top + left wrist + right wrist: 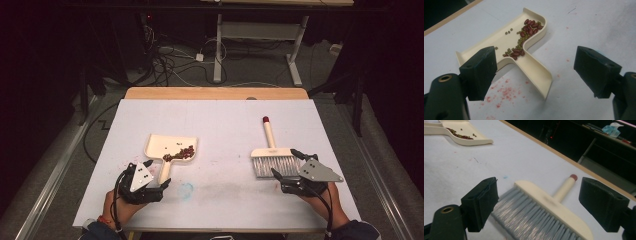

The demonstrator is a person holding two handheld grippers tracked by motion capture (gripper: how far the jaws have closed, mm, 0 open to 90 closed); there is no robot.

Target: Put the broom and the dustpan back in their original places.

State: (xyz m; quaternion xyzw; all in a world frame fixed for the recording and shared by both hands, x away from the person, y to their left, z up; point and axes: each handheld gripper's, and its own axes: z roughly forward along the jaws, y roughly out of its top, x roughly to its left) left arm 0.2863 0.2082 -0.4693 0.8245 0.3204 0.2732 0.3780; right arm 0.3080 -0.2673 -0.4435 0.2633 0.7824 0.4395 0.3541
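Observation:
A cream dustpan [167, 147] [506, 45] lies on the white table, with red beans and small green beans [181, 153] [525, 32] piled near its handle. My left gripper [159, 173] [536, 72] is open just short of the handle end, touching nothing. A cream hand brush [271, 152] [549, 207] with grey bristles and a red-tipped handle lies at the right. My right gripper [286, 162] [537, 202] is open at the bristle side, its jaws spread wide over the brush head without holding it. The dustpan [461, 133] lies far off in the right gripper view.
The white table top [220, 125] has faint red specks [504, 92] near the dustpan handle and a pale blue smudge [186, 189] at the front middle. A wooden edge [215, 93] runs along the far side. Cables and desk legs [217, 50] lie on the floor beyond.

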